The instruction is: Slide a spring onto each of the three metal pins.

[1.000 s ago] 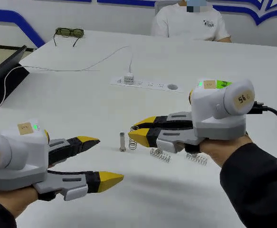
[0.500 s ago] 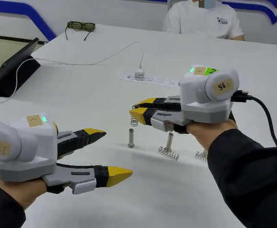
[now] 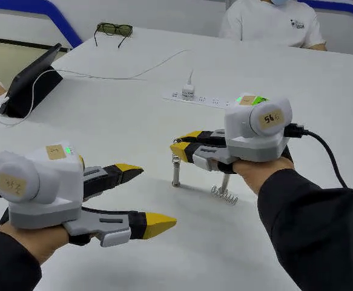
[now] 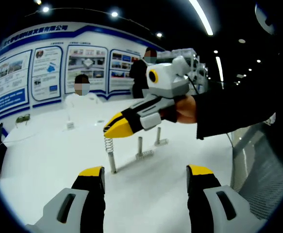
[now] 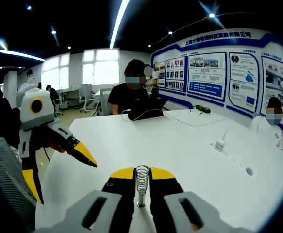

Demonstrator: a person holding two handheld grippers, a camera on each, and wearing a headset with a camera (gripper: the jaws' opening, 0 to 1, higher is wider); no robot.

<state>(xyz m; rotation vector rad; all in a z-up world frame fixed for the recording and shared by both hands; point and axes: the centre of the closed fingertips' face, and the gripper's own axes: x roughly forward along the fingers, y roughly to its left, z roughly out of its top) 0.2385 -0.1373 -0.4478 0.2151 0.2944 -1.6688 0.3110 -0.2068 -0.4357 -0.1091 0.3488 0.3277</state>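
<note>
My right gripper is shut on a small coil spring, held upright directly over a standing metal pin. The spring's lower end meets the top of the pin. In the left gripper view the spring sits atop the nearest pin, with two more bare pins behind. A loose spring lies on the table by a second pin. My left gripper hovers open and empty at the lower left, apart from the pins.
On the white table lie a power strip with a plugged cable, dark glasses at the far edge, and a black tablet at the left. A person in white sits opposite.
My right gripper rose from the table with the spring and carried it over the left pin, lowering it to the pin's top. The head camera shifted; my left gripper stayed open.
</note>
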